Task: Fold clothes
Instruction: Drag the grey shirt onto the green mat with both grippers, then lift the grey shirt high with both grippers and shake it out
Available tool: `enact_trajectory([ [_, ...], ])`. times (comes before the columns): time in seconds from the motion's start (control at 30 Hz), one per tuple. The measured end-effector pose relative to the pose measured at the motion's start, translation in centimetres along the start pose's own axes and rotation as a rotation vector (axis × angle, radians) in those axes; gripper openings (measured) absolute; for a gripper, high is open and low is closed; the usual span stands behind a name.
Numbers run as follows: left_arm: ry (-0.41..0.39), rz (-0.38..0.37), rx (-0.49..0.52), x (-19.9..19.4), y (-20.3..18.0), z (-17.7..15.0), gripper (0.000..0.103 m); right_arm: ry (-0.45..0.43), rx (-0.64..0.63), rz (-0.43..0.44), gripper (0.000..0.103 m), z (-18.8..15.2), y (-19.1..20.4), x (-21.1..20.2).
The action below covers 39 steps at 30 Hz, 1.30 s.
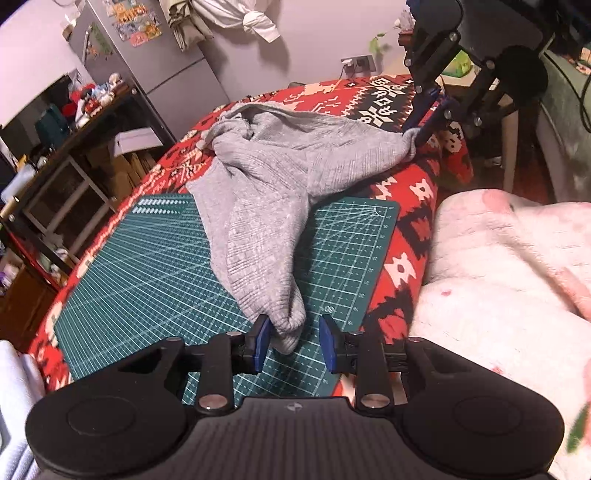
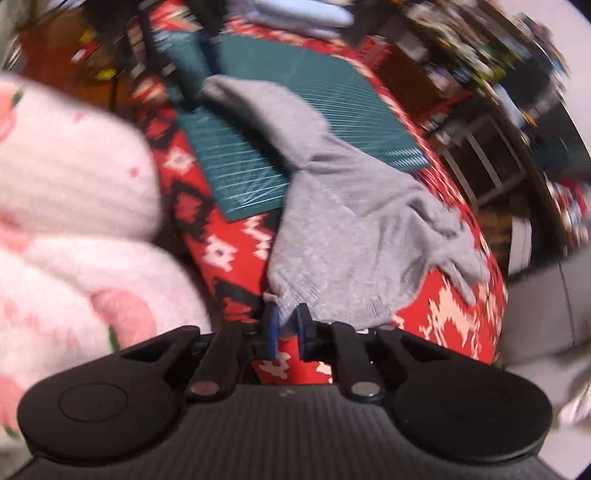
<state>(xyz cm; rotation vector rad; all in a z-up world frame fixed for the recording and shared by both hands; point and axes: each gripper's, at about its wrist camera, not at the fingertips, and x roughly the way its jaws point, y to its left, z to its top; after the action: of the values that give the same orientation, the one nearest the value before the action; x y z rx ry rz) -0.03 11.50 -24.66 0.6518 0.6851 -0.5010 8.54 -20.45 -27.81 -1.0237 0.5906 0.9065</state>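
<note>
A grey ribbed knit garment (image 1: 280, 177) lies crumpled across a green cutting mat (image 1: 147, 266) and a red patterned cloth (image 1: 402, 236). In the left wrist view, one narrow end of the garment reaches between the blue pads of my left gripper (image 1: 295, 343). That gripper is open, and the cloth only brushes the left pad (image 1: 261, 341). My right gripper (image 1: 419, 134) at the far right pinches another corner of the garment and lifts it slightly. The blurred right wrist view shows the right gripper (image 2: 288, 326) shut on the grey garment (image 2: 343, 229).
A person's fluffy white and pink clothing (image 1: 498, 288) fills the right side next to the table edge. A dark shelf unit (image 1: 62, 162) and a grey fridge (image 1: 147, 62) stand to the left. A folded pale cloth (image 2: 303, 14) lies beyond the mat.
</note>
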Motion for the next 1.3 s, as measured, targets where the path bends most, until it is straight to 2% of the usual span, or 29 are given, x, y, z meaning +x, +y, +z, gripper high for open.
enact_trajectory([
  [0.03,-0.008,0.021,-0.017,0.0,0.2,0.2,0.029,-0.005,0.038,-0.009,0.010,-0.1,-0.2,-0.1],
  [0.13,-0.031,0.084,-0.068,-0.1,0.9,0.7,0.010,-0.021,0.154,-0.043,0.010,-0.3,-0.9,-0.2],
  [0.3,-0.074,0.198,-0.151,-0.5,2.1,1.7,0.008,-0.050,0.365,-0.168,0.007,-0.2,-1.9,-1.2],
  [0.47,-0.188,0.314,-0.173,-4.8,3.8,4.9,0.007,-0.107,0.539,-0.300,0.007,1.2,-4.4,-3.3],
  [0.7,-0.354,0.470,-0.198,-11.2,6.2,9.3,0.007,-0.273,0.570,-0.526,0.006,5.6,-8.8,-11.2],
  [0.93,-0.524,0.606,-0.220,-18.7,8.2,13.2,0.007,-0.463,0.515,-0.667,0.006,10.1,-10.2,-22.1],
  [1.13,-0.638,0.665,-0.229,-26.1,8.3,14.5,0.007,-0.591,0.482,-0.696,0.006,12.6,-8.7,-30.0],
  [1.3,-0.656,0.694,-0.217,-29.6,6.9,13.3,0.007,-0.656,0.487,-0.664,0.006,13.4,-6.3,-33.6],
])
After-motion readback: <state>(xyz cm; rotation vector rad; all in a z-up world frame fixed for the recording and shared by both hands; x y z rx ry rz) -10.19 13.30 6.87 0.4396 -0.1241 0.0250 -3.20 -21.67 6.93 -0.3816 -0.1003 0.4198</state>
